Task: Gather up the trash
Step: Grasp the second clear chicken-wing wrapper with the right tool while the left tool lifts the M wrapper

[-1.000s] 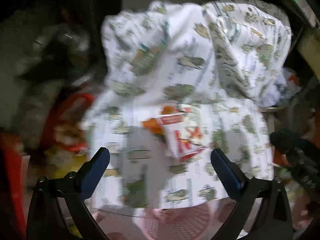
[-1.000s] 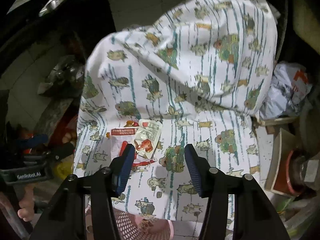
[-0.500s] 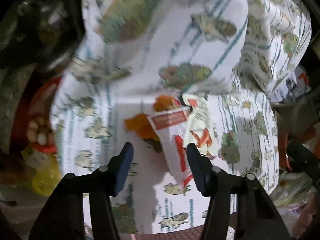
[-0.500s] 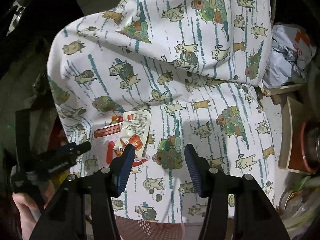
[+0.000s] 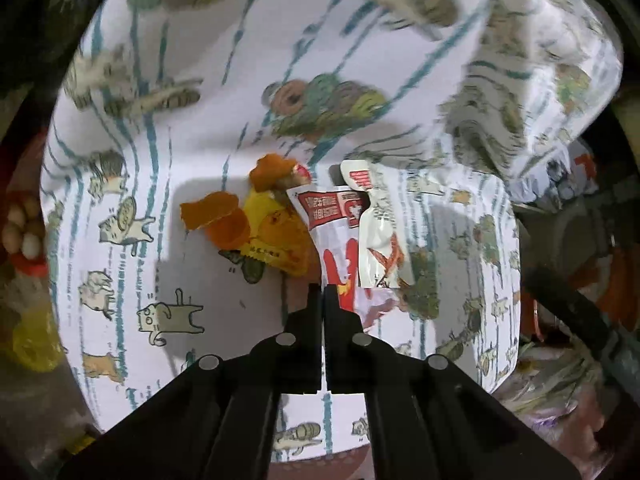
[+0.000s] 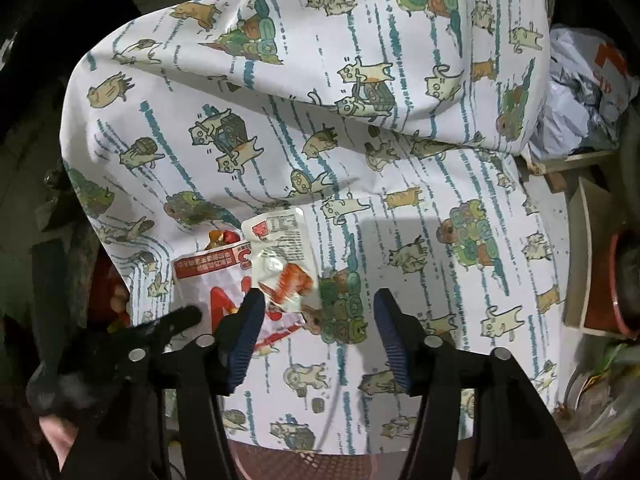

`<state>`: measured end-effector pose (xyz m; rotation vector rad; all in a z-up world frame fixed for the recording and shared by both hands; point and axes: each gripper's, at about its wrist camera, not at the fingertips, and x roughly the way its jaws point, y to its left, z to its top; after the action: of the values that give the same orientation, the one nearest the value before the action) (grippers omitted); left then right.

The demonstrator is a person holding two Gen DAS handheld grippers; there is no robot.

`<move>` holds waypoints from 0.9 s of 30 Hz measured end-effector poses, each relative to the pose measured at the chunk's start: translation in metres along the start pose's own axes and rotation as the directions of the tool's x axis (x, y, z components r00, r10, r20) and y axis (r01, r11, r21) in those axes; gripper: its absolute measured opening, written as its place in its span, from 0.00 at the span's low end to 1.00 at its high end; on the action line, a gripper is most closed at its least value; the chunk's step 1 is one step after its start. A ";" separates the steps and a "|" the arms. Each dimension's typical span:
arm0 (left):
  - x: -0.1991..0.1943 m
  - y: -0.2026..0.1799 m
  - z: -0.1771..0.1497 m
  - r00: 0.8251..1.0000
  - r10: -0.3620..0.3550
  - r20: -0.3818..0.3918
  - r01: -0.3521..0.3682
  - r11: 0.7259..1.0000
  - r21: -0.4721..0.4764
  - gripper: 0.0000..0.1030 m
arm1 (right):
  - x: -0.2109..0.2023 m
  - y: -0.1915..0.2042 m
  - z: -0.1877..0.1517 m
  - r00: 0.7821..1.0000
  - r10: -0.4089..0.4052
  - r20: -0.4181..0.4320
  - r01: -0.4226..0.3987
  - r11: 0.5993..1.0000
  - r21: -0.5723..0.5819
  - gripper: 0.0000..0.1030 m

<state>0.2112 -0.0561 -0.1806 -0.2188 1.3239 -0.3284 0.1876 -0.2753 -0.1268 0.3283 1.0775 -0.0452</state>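
Across both wrist views, spread wide and rumpled: cat-print cloth (image 5: 192, 168) (image 6: 420, 128), bunched high at the back, flatter toward the cameras. Serves as the bed for all the trash pieces.

At bottom centre of the left view: left gripper (image 5: 323, 292), pointing steeply down at the cloth. Jaws just closed, now pressed together with no gap. Tips sit at the lower edge of the red wrapper (image 5: 332, 224); cannot tell whether that edge is caught between them. Seen also in the right view at lower left, tip just beside the same wrapper, with a hand (image 6: 56, 436) behind it.

At bottom centre of the right view: right gripper (image 6: 320, 332), jaws just opened further and standing apart, blue pads bare, nothing between them but cloth below. Left finger overlaps the red wrapper's right edge in the picture; contact unclear.

Off the cloth's right edge: crumpled pale bag (image 6: 580, 100). Under the cloth's near hem: pink basket (image 6: 280, 464), only a mesh strip showing.

On the cloth, near its middle, clustered and touching:
- red wrapper, red-and-white, flat, largest of the pieces;
- white sachet (image 5: 380, 236) (image 6: 280, 256), lying partly over the red wrapper's right side;
- yellow wrapper (image 5: 276, 240), tucked against the red wrapper's left side;
- orange peel (image 5: 216, 220), lying on the yellow wrapper's left part.
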 end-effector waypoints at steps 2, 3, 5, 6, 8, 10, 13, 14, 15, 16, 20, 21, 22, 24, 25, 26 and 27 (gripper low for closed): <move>-0.009 -0.003 -0.003 0.999 0.036 0.024 -0.037 0.999 0.024 0.00 | 0.005 0.004 0.001 1.000 0.002 0.002 -0.002 1.000 0.012 0.67; -0.014 -0.004 -0.005 0.997 0.061 0.041 -0.062 0.998 0.033 0.00 | 0.009 0.007 0.002 1.000 0.001 -0.005 -0.001 1.000 0.010 0.67; -0.024 -0.002 -0.007 0.994 0.080 0.070 -0.083 0.996 0.044 0.00 | 0.016 0.013 0.003 1.000 -0.004 -0.017 0.004 1.000 -0.001 0.68; -0.029 0.000 -0.007 0.995 0.065 0.077 -0.068 0.997 0.040 0.00 | 0.020 0.016 0.003 1.000 -0.010 -0.024 0.010 1.000 -0.007 0.68; -0.036 0.006 -0.007 0.996 0.040 0.083 -0.042 0.999 0.030 0.00 | 0.029 0.020 0.003 0.999 -0.011 -0.041 0.011 1.000 -0.004 0.68; -0.043 0.010 -0.006 0.991 0.077 0.110 -0.082 0.996 0.043 0.00 | 0.040 0.023 0.001 0.997 -0.011 -0.074 0.012 1.000 0.009 0.68; -0.052 0.016 -0.006 0.983 0.111 0.144 -0.118 0.992 0.046 0.00 | 0.058 0.029 0.000 0.994 -0.044 -0.096 0.045 0.999 0.009 0.68; -0.054 0.019 -0.006 0.986 0.096 0.140 -0.101 0.994 0.031 0.00 | 0.064 0.031 0.000 0.993 -0.053 -0.102 0.053 0.999 0.000 0.68; -0.054 0.023 -0.006 0.989 0.077 0.127 -0.080 0.997 0.019 0.00 | 0.071 0.034 -0.001 0.991 -0.064 -0.114 0.063 0.998 -0.010 0.71; -0.054 0.026 -0.006 0.989 0.078 0.125 -0.081 0.997 0.020 0.00 | 0.077 0.037 -0.001 0.990 -0.072 -0.124 0.070 0.997 -0.019 0.71; -0.059 0.031 -0.007 0.975 0.155 0.161 -0.163 0.986 0.042 0.00 | 0.109 0.052 0.001 0.978 -0.145 -0.153 0.129 0.986 -0.108 0.71; -0.059 0.032 -0.007 0.974 0.155 0.163 -0.163 0.986 0.038 0.00 | 0.116 0.054 0.002 0.974 -0.163 -0.155 0.144 0.981 -0.129 0.71; -0.060 0.034 -0.007 0.974 0.157 0.165 -0.164 0.986 0.033 0.00 | 0.121 0.056 0.004 0.972 -0.173 -0.158 0.153 0.979 -0.135 0.71; -0.061 0.037 -0.006 0.970 0.173 0.173 -0.181 0.983 0.033 0.00 | 0.129 0.057 0.006 0.972 -0.165 -0.170 0.146 0.982 -0.122 0.71; -0.061 0.038 -0.006 0.968 0.180 0.176 -0.188 0.982 0.034 0.00 | 0.131 0.057 0.006 0.972 -0.157 -0.177 0.138 0.983 -0.117 0.71; -0.062 0.038 -0.005 0.968 0.181 0.176 -0.190 0.981 0.034 0.00 | 0.135 0.059 0.006 0.970 -0.155 -0.185 0.135 0.984 -0.118 0.71; -0.063 0.039 -0.005 0.968 0.180 0.175 -0.189 0.982 0.033 0.00 | 0.139 0.060 0.006 0.968 -0.163 -0.191 0.141 0.982 -0.125 0.72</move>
<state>0.1974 0.0032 -0.1376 -0.0788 1.1542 -0.1803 0.2706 -0.2025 -0.2308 0.1509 1.2996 -0.0901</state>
